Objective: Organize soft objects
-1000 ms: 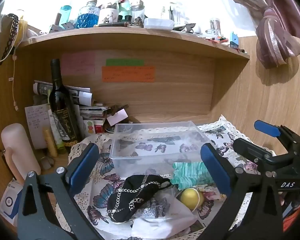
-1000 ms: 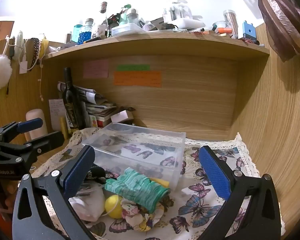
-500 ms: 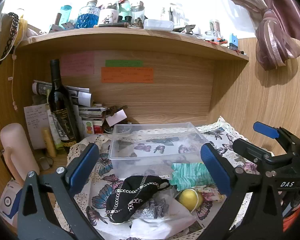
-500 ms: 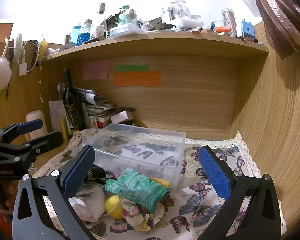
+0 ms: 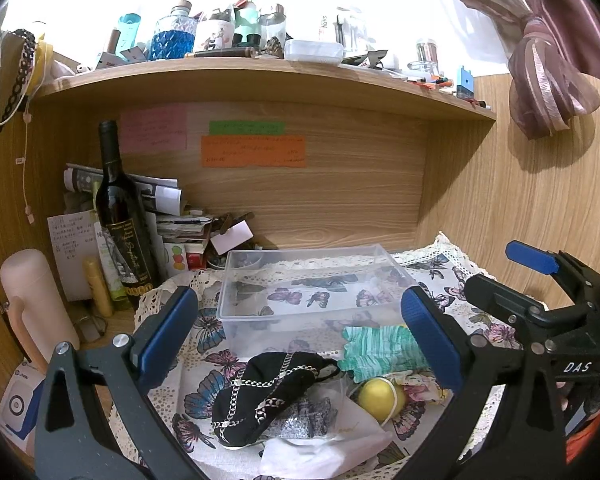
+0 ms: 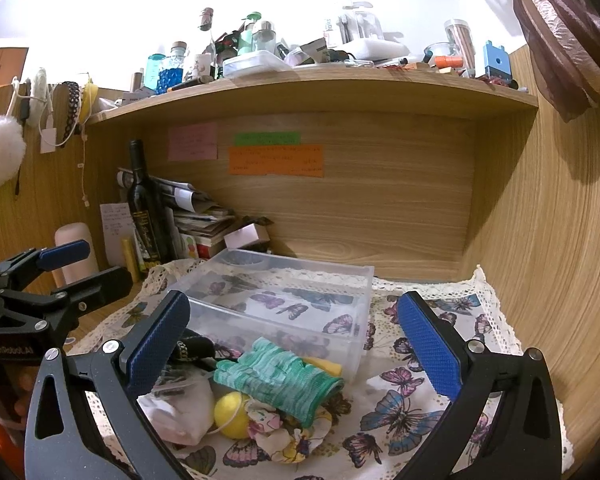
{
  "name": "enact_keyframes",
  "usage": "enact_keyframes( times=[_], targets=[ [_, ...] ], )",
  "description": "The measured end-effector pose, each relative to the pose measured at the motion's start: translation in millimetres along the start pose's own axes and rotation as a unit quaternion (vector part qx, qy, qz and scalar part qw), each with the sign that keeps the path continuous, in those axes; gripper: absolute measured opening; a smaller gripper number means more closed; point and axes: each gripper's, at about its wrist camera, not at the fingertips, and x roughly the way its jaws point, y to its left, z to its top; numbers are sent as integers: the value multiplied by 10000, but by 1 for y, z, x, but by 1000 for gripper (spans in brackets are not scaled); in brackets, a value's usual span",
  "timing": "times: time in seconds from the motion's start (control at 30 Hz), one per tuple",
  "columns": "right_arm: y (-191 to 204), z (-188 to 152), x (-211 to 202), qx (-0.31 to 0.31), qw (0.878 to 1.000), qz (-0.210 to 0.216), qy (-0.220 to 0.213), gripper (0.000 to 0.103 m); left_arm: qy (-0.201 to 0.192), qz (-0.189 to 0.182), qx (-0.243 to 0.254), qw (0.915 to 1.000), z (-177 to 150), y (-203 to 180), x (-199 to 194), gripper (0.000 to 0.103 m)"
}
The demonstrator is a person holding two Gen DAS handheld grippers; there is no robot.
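A pile of soft things lies on the butterfly cloth (image 5: 204, 404) in front of a clear plastic box (image 5: 312, 292): a black chain-print pouch (image 5: 268, 392), a green striped glove (image 5: 380, 348), a yellow ball (image 5: 376, 396), a white cloth (image 5: 324, 444) and a floral fabric (image 6: 288, 432). My left gripper (image 5: 300, 344) is open above the pile. My right gripper (image 6: 292, 344) is open above the glove (image 6: 280, 380) and the ball (image 6: 230, 414). The box (image 6: 276, 304) looks empty.
A dark wine bottle (image 5: 120, 224), stacked papers (image 5: 156, 200) and a pink flask (image 5: 32, 304) stand at the back left. A cluttered shelf (image 5: 260, 76) hangs overhead. Wooden walls (image 6: 548, 260) close in the right side and back.
Both views have shifted very slightly; the grippers stay open and the pile has not moved.
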Motion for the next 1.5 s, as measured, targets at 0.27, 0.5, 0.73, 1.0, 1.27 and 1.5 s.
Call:
enact_keyframes(
  times=[0.27,0.5,0.73,1.0,1.27,1.5],
  targets=[
    [1,0,-1,-1,10000,-1,-16,103,-7,3,7,10000,0,-1,0,103],
    [2,0,-2,-3,10000,9,-28,103,-30,1,25,10000,2,-2,-2,103],
    [1,1,-2,7,10000,14,-28,103,-35,-2,28,10000,1,-2,-2,103],
    [1,1,-3,7,10000,13,-32,103,-36,-5,30,10000,2,-3,-2,103],
    [4,2,-7,0,10000,30,-95,103,-71,-17,36,10000,3,-5,-3,103],
    [6,1,-7,-63,9999,46,-128,103,-93,-96,1,9999,2,-5,-4,103]
  ],
)
